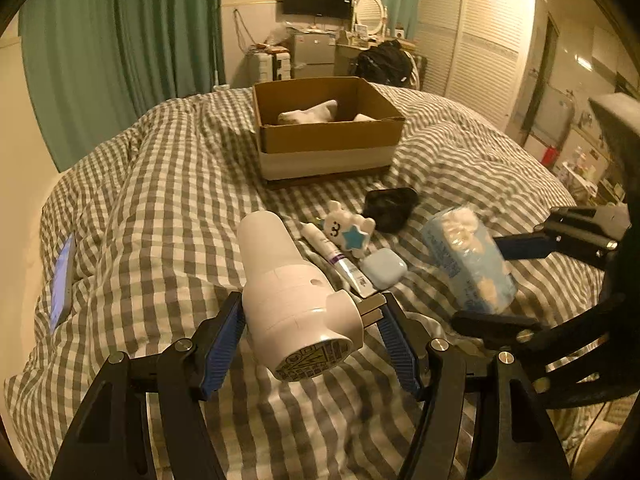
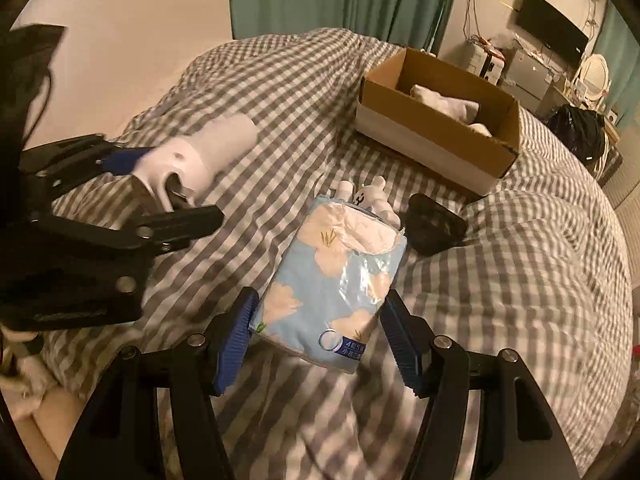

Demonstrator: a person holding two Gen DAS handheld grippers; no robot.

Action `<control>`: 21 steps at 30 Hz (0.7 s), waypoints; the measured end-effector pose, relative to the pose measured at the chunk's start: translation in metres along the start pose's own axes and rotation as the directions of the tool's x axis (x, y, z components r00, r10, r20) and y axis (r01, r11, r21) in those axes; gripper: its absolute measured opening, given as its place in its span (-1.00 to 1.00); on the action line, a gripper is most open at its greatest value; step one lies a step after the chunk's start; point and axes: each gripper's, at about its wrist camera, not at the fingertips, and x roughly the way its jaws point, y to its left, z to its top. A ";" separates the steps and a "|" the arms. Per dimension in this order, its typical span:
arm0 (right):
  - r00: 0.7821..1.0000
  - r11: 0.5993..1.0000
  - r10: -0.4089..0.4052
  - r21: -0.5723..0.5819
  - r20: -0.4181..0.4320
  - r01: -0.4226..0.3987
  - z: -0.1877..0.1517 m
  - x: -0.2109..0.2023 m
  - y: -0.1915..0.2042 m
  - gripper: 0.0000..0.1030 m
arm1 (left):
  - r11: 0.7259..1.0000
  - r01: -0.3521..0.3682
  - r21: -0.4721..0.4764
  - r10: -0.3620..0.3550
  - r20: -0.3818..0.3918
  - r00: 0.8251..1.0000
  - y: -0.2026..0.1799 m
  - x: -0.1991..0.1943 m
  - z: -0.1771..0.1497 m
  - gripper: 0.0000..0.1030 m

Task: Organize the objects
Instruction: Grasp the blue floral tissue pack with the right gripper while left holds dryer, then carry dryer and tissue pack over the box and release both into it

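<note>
My left gripper is shut on a white plug-in appliance with metal prongs and holds it above the checked bed cover; it also shows in the right wrist view. My right gripper is shut on a light blue flowered tissue pack, also seen in the left wrist view. A cardboard box with white cloth inside stands further back on the bed; it shows in the right wrist view too.
On the cover in front of the box lie a black case, a white toy with a blue star, a tube and a small blue case. A lit phone lies at the bed's left edge.
</note>
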 end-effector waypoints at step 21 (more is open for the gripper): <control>0.976 0.997 -0.072 0.056 0.208 0.062 0.122 -0.064 -0.099 0.22 | 0.983 -0.092 0.161 0.058 0.205 0.977 0.007 0.006 0.170 0.32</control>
